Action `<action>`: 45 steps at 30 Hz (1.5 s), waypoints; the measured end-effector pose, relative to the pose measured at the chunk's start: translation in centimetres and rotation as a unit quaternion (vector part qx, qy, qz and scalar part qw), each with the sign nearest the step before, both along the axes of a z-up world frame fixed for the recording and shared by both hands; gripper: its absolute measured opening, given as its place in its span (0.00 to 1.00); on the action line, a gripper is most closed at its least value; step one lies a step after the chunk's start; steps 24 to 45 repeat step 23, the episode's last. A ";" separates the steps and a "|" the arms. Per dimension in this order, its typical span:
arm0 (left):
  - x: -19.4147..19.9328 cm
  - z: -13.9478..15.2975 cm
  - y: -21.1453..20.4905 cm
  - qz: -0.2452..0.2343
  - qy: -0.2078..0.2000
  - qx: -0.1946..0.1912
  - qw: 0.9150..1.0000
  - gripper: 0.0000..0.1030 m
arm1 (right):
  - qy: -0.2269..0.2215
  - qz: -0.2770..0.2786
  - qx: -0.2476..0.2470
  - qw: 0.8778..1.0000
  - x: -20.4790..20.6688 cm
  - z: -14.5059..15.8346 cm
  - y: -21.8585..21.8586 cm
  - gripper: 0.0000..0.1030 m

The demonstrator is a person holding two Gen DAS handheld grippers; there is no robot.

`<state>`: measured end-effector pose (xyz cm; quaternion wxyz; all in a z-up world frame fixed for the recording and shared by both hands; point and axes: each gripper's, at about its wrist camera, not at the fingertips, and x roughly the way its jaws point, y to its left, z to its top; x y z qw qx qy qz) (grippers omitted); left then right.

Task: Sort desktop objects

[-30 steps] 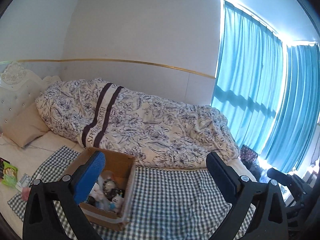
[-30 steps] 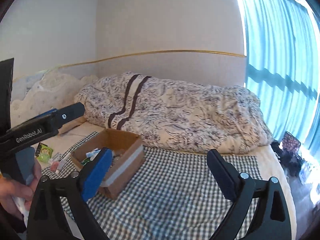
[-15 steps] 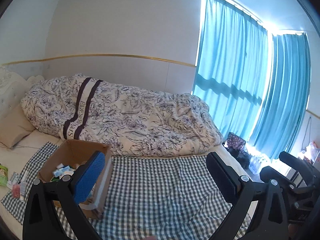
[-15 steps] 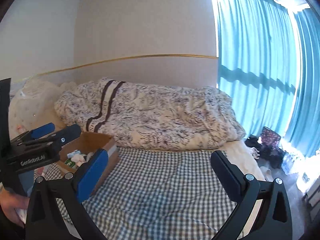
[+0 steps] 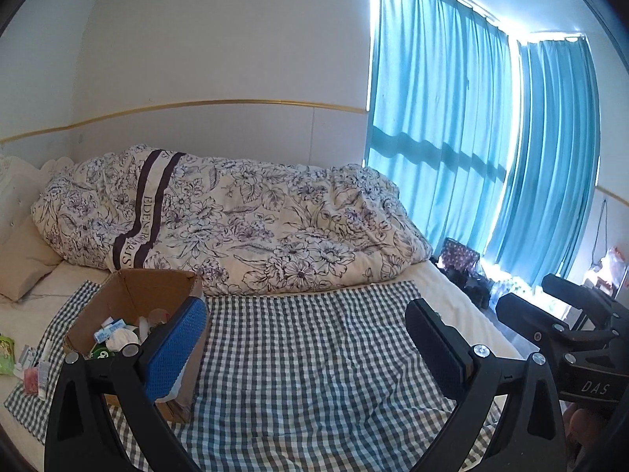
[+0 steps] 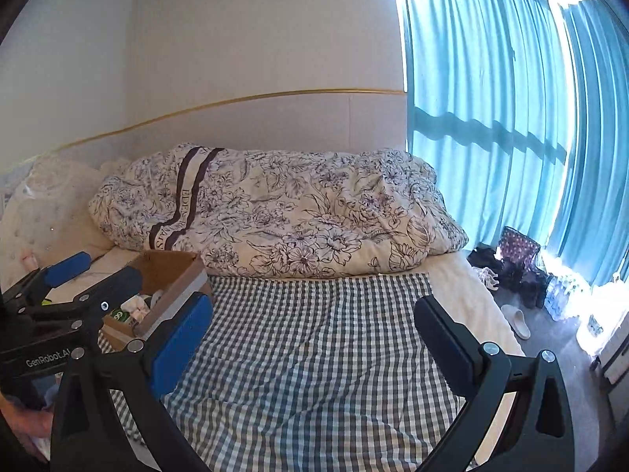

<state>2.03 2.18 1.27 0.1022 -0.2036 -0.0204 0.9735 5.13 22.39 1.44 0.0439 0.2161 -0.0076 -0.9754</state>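
you swung both claws, left claw (image 5: 306, 338) and right claw (image 6: 314, 338) (each spread, gripping nothing), off the cardboard box (image 5: 129, 306); sorting looked paused.

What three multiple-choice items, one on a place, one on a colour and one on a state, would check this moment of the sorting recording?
1. Where does the cardboard box stand?
A. on the checked cloth, at its left end
B. on the floor by the curtains
C. on top of the floral duvet

2. What colour are the curtains?
A. white
B. turquoise blue
C. dark red

3. How are the left gripper and right gripper set?
A. both shut on an item
B. left shut, right open
C. both open and holding nothing

Answers:
1 A, the box sits on the checked cloth near the pillow end, in front of the duvet.
2 B, both wrist views show turquoise blue drapes over the bright window.
3 C, each gripper's fingers stand wide apart with only cloth seen between them.
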 end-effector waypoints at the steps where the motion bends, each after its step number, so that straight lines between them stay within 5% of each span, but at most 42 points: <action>1: 0.0 -0.1 0.0 0.003 -0.001 0.002 1.000 1.00 | -0.002 -0.001 0.000 1.000 -0.2 -0.1 0.1 1.00; 11: -0.7 -1.1 -1.1 0.034 -0.008 0.008 0.999 1.00 | -0.020 0.000 -0.003 1.000 -1.1 -1.4 -0.3 1.00; 45: -1.4 -2.1 -0.1 0.033 -0.023 -0.017 0.999 1.00 | -0.034 -0.005 -0.009 0.999 -1.7 -2.4 0.0 1.00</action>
